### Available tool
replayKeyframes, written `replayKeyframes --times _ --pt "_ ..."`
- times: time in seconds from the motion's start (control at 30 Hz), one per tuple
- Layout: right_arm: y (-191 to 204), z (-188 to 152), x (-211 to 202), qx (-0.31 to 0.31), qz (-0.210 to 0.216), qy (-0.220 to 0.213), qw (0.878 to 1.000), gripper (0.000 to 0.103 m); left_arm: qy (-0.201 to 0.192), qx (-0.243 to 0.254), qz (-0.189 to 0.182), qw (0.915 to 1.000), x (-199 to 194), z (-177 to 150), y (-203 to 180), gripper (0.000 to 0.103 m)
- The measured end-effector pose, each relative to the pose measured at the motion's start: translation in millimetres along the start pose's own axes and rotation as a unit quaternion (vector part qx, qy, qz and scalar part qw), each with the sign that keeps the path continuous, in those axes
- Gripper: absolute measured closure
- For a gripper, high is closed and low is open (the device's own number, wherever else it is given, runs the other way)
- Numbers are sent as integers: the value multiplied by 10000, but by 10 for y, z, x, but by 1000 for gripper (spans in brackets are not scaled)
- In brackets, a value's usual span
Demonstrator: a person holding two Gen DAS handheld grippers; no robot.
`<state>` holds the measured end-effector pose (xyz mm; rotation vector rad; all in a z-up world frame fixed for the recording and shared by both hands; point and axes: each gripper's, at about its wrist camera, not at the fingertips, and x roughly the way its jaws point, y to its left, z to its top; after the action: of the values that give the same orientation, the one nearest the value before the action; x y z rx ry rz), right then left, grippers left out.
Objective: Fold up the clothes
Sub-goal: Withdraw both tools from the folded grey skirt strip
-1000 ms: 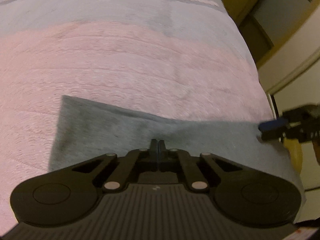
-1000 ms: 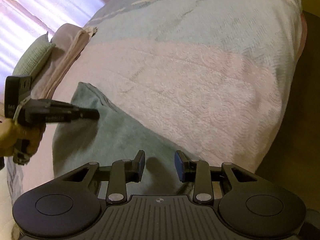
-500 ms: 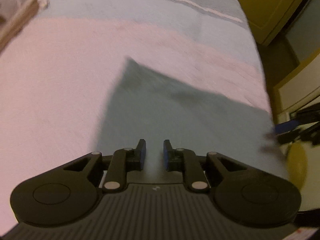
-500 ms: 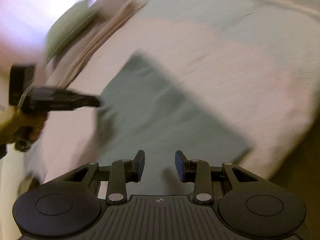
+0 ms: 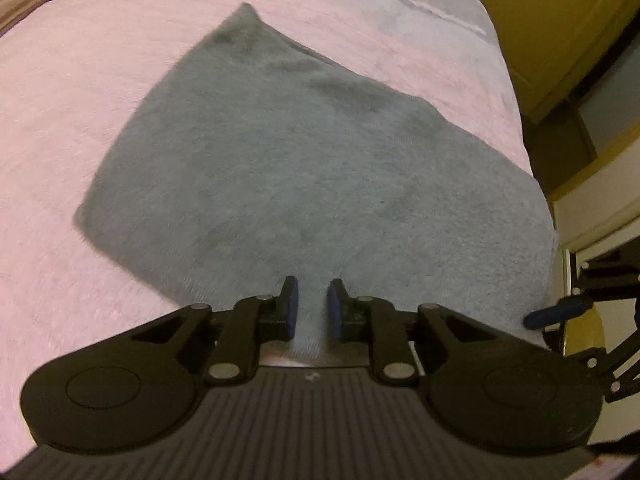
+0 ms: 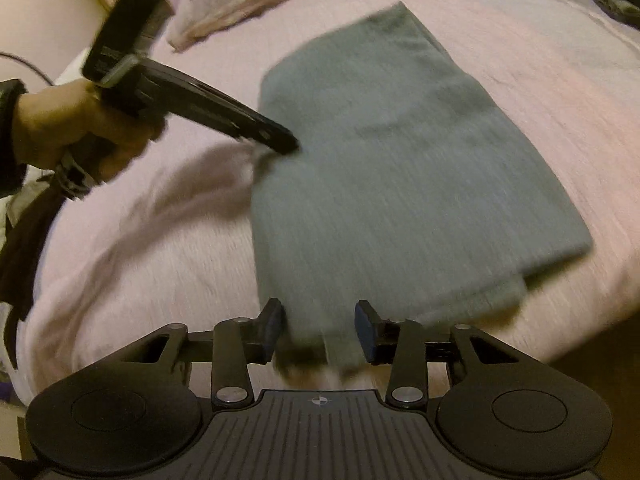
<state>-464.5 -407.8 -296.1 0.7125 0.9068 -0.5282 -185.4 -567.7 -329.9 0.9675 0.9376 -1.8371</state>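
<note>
While both grippers gape, left gripper (image 5: 312,304), right gripper (image 6: 319,326), empty over teal cloth (image 5: 320,168)

I see a plain grey-green towel (image 5: 320,168) on a pale pink bedspread (image 5: 60,100) with a grey-blue band (image 5: 460,16) at its far edge. Both grippers are black with blue pads (image 5: 294,306); yellow cabinet (image 5: 560,20) beyond.

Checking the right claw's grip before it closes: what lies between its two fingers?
In the right wrist view, the near edge of the grey-green towel lies between the open right claw fingers, untouched.
</note>
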Motion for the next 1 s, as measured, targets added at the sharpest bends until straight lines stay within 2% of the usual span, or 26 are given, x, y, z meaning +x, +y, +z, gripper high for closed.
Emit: replayKeyframes --times 0.03,0.1,0.17,0.27,0.5,0.67,0.77,1.0 --pt "-17 -22 -28 77 -96 148 9998 65 -37 -123 80 9999 -63 -35 7 87" --pt "1 -84 -139 195 -604 385 9972 65 -71 -388 279 9988 -226 -141 -40 86" --pt "11 -104 -344 320 -629 173 9974 63 -170 -535 404 9976 -442 -280 -116 85" --pt "76 -83 -632 494 -818 -109 9954 50 -284 -847 515 9947 -894 -550 -214 85" --pt "325 12 -1063 528 -718 -540 9946 47 -660 -1835 688 9784 -1674 -1066 -371 80" --pt "423 128 -1257 288 -745 -681 9945 47 -851 -2145 804 9697 -1850 -1181 -511 78" --pt "374 249 -1334 121 -736 -722 9946 47 -917 -2154 881 9682 -1900 -1187 -593 76" --pt "26 660 -1246 -523 -551 -394 9963 47 -857 -2333 987 9636 -1741 -1061 -747 74"
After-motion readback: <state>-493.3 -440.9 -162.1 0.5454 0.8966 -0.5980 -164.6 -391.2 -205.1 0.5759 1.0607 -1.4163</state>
